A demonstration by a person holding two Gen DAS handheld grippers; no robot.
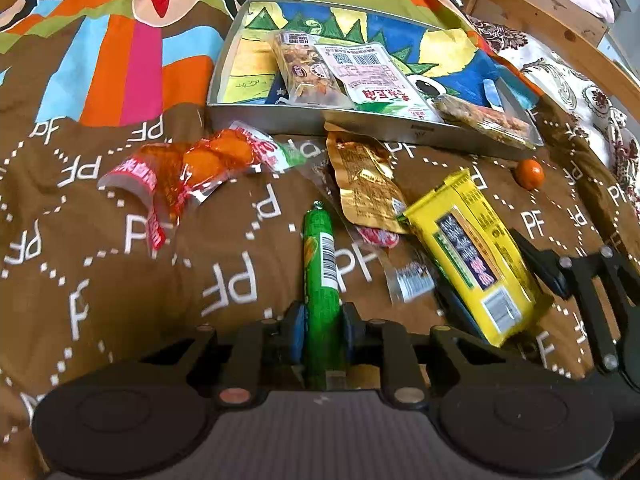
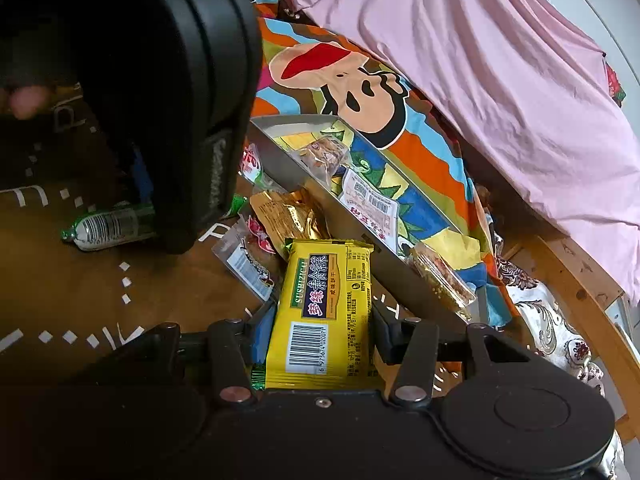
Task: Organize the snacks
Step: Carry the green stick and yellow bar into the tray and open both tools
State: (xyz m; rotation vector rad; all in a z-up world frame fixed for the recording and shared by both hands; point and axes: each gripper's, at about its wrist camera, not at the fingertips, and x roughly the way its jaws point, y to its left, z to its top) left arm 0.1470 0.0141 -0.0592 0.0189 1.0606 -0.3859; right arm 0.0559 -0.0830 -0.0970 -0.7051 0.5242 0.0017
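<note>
My left gripper (image 1: pixel 322 320) is shut on a green sausage stick (image 1: pixel 320 264), which points forward over the brown blanket. My right gripper (image 2: pixel 316 320) is shut on a yellow snack packet (image 2: pixel 320 312); the packet also shows in the left wrist view (image 1: pixel 476 256) at the right. A grey tray (image 1: pixel 280 118) ahead holds a nut bar (image 1: pixel 304 72), a white packet (image 1: pixel 372 76) and another bar (image 1: pixel 484 120). The tray also shows in the right wrist view (image 2: pixel 292 168). Loose on the blanket lie an orange-red packet (image 1: pixel 188 168), a gold packet (image 1: pixel 368 188) and a clear packet (image 1: pixel 400 268).
A small orange ball (image 1: pixel 529 174) lies right of the tray. A wooden bed frame (image 2: pixel 580 280) and pink sheet (image 2: pixel 500 60) bound the right side. The left gripper's black body (image 2: pixel 180 80) fills the upper left of the right wrist view.
</note>
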